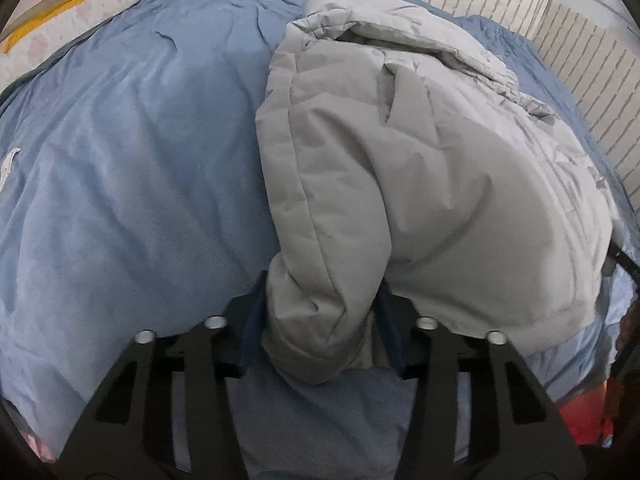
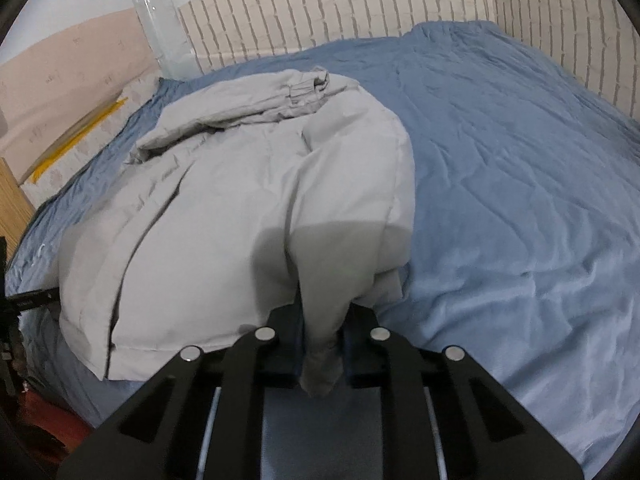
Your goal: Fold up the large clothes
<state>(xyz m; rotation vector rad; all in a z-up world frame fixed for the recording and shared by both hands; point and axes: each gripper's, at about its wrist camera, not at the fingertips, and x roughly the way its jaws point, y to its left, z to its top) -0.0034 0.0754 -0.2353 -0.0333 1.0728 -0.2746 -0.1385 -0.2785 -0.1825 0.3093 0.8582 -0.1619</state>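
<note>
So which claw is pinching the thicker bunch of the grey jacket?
The left claw: a fat roll of grey padded jacket fills it; the right claw pinches a thin fold.

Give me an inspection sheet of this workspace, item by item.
Surface: bed under a wrinkled blue cover.
Job's things: grey padded jacket, partly folded and bunched, lying on the cover.
Clutter: yellow-edged flat item beside the bed; something red at the bed's near edge, unclear what.
Grippers: left claw shut on a thick roll of the jacket's near edge; right claw shut on a thin pinch of the jacket's hem.
Cables: nothing seen for certain; a dark strap-like piece at the jacket's side.
Surroundings: white brick-pattern wall behind the bed; wooden panel at one side.
</note>
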